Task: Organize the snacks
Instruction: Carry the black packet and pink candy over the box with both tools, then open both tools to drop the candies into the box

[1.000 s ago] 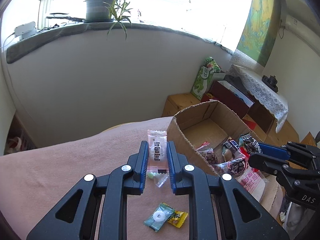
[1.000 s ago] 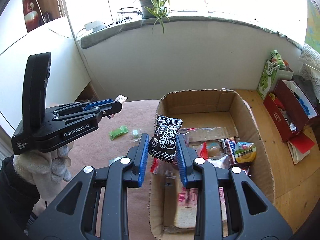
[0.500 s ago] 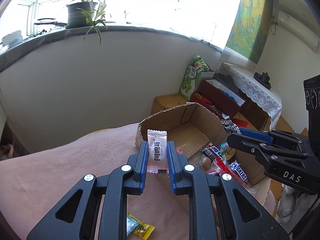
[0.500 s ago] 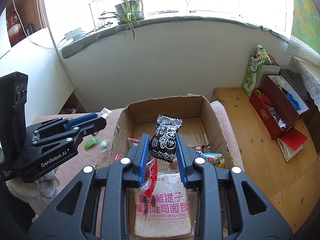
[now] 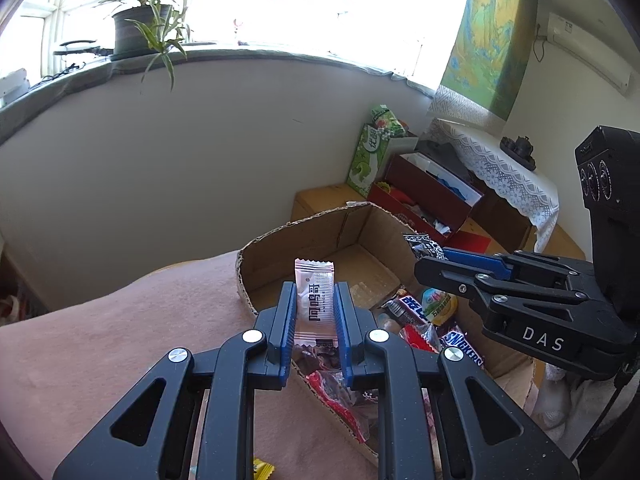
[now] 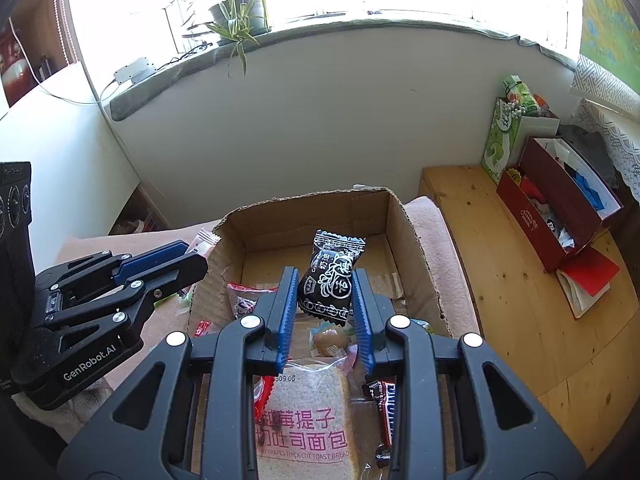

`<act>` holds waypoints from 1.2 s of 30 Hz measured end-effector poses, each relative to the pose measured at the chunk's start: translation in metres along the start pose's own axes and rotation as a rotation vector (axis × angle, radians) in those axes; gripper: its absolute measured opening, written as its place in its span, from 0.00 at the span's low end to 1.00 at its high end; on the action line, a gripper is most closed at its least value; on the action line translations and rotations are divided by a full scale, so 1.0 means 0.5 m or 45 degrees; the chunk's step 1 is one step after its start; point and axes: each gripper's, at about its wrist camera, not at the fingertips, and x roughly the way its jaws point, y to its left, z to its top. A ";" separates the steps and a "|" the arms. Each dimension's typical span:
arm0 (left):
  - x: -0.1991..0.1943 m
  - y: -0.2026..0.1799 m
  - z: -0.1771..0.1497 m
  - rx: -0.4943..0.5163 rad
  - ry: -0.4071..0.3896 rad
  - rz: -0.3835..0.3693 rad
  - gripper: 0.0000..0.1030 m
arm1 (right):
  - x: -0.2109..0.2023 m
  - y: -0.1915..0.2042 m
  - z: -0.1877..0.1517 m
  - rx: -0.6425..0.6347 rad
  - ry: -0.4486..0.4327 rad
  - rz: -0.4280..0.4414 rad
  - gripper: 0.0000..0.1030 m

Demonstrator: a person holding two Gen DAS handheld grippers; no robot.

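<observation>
My left gripper (image 5: 315, 300) is shut on a pale pink candy packet (image 5: 314, 298), held upright over the near-left wall of the cardboard box (image 5: 320, 236). My right gripper (image 6: 325, 284) is shut on a black snack packet (image 6: 332, 276) above the middle of the box (image 6: 412, 248). Inside lie a bagged toast loaf (image 6: 306, 416), a Snickers bar (image 5: 464, 348), a blue-wrapped bar (image 5: 412, 306) and several other packets. In the left wrist view the right gripper (image 5: 428, 254) enters from the right; in the right wrist view the left gripper (image 6: 198, 254) reaches in from the left.
The box sits on a pink cloth (image 5: 120, 344). A yellow candy (image 5: 262, 470) lies on the cloth near my left gripper's base. Beyond are a wooden bench (image 6: 500, 280), a red box (image 6: 560, 216), a green carton (image 6: 504, 132) and a windowsill plant (image 6: 236, 16).
Both grippers have moved over the box with their packets still held. The loose candies on the cloth have slid out of the left view; the toast loaf now lies under the right gripper.
</observation>
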 end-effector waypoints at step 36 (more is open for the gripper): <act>-0.065 -0.010 -0.008 0.022 -0.054 0.047 0.38 | -0.046 -0.002 -0.014 0.029 -0.051 -0.070 0.70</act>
